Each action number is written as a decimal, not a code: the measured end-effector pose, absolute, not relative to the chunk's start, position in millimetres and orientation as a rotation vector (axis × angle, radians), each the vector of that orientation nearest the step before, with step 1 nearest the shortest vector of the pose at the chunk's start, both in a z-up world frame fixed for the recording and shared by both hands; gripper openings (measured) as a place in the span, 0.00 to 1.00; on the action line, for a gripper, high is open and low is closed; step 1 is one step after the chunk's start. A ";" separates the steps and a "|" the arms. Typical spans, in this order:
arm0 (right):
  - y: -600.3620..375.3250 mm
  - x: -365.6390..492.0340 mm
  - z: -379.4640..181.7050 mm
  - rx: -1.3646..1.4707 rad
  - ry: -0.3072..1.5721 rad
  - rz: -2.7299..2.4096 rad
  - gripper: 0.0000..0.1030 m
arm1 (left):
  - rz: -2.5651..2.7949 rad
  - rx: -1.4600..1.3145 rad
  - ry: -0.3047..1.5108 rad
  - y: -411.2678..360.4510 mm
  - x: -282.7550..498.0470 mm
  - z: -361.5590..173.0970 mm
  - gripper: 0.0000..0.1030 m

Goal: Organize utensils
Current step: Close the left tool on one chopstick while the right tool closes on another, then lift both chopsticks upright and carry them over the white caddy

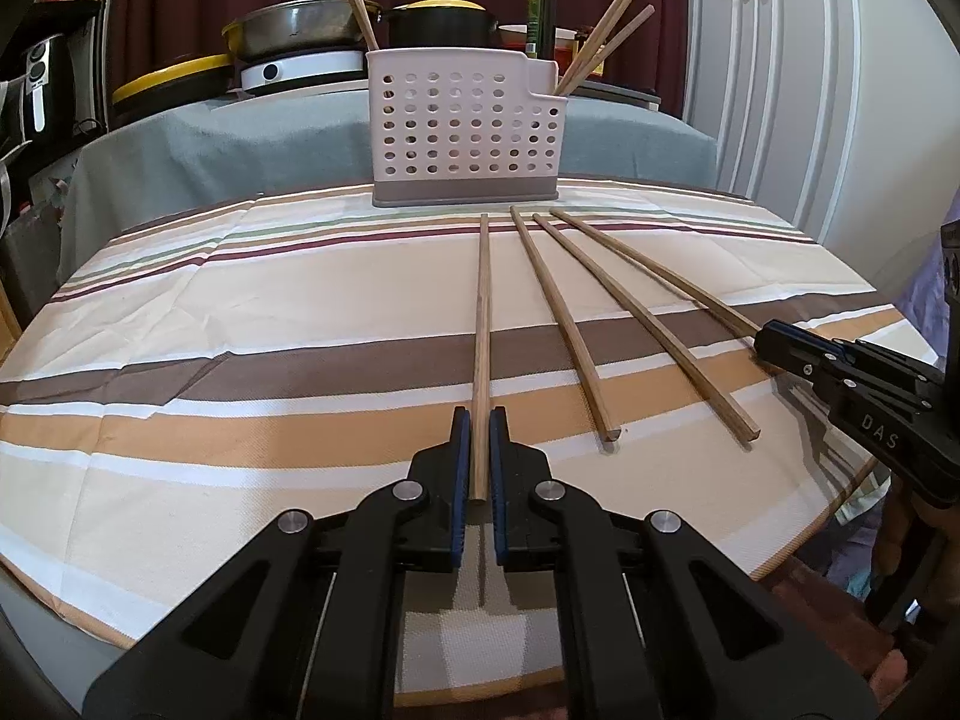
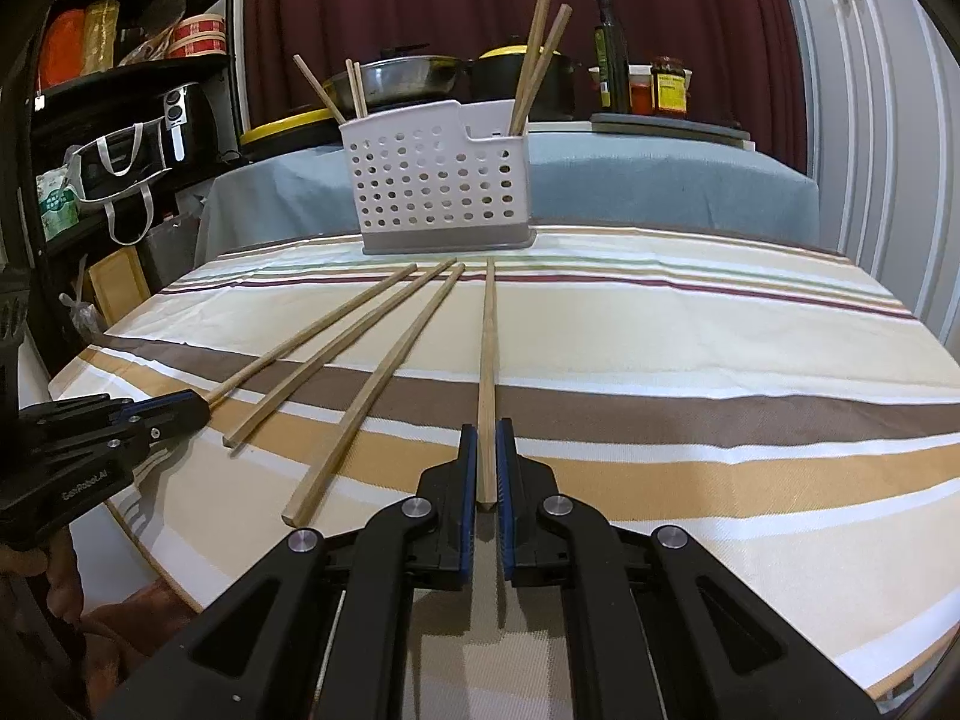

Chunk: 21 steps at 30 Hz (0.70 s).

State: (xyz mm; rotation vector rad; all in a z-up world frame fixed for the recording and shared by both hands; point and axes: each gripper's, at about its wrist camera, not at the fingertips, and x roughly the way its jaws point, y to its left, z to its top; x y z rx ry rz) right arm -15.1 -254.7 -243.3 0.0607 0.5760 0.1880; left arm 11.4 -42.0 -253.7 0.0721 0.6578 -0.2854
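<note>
Chopsticks, long wooden, four on striped tablecloth (image 1: 240,312) before white perforated plastic caddy (image 1: 456,126). Left gripper (image 1: 478,468) and right gripper (image 2: 486,474) each narrowly straddle one stick's end, neither visibly clamped. Step: grasping. Next: close, lift, drop into caddy.

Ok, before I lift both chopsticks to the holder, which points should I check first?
1. Left gripper straddles the left chopstick: ok.
2. Right gripper straddles the right chopstick: ok.
3. Both grippers closed firmly: cannot tell.
4. Holder upright: ok.
5. Free room inside the holder: cannot tell.
</note>
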 end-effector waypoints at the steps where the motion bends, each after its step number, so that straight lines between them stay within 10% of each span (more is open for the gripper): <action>1: -254.5 -15.4 -242.7 0.058 0.574 0.188 0.07 | -0.285 0.072 0.655 -41.9 11.0 -253.1 0.07; 21: -257.6 -31.9 -204.1 0.034 0.466 0.166 0.07 | -0.263 0.081 0.513 -30.2 -8.2 -212.6 0.06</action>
